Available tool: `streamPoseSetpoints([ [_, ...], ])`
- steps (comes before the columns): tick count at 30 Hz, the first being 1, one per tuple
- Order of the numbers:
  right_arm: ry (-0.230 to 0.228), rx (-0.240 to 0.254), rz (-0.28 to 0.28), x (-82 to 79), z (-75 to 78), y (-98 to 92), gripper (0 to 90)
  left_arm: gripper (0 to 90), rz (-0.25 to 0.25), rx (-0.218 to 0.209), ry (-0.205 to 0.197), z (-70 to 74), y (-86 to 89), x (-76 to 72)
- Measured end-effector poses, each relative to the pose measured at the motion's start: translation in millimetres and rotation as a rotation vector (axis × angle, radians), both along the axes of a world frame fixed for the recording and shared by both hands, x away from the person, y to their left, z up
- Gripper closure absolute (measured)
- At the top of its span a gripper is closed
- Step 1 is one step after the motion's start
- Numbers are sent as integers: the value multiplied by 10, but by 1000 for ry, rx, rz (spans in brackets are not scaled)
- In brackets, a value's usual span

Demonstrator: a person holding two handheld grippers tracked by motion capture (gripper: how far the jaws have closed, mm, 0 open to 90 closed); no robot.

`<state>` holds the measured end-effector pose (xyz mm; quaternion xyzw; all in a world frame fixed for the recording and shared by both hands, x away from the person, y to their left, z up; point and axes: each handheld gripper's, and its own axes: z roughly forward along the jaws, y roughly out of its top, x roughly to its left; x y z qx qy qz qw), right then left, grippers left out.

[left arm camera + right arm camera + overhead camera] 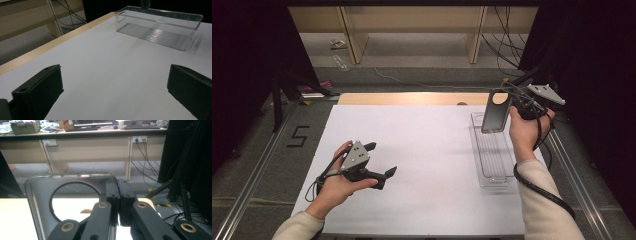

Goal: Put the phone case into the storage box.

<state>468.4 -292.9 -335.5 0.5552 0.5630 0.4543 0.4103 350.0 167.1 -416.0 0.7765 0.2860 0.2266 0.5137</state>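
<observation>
My right claw (511,106) clamped the dark panel (495,112) upright at upper right, directly above the clear tray (492,176); left claw (382,160) gaped.

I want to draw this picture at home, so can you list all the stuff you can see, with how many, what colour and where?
Clear tray: one, see-through plastic with a ribbed floor, at the right side of the white table top.
Flat dark panel: one, dark grey with a round hole near its top, held upright in the air over the tray's far end.
Table top: one, white, with a pale wood strip along the far edge.
Number 5: one, black tape, on the grey floor left of the table.
Shelving: pale wood, at the back.
Left gripper: one, black, jaws wide apart, near the table's left front.
Right gripper: one, black, jaws pinched on the panel's edge.
</observation>
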Motion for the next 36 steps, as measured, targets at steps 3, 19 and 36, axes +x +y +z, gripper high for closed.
streamPoseSetpoints([
  [3,3,-2,-3,14,-2,0,887,0,0,0,0,4,2,0],
  [19,17,-10,-7,91,1,14,888,0,1,-2,2,0,2,0],
  [36,33,-15,-14,167,10,9,888,0,0,-3,6,-6,5,4],
])
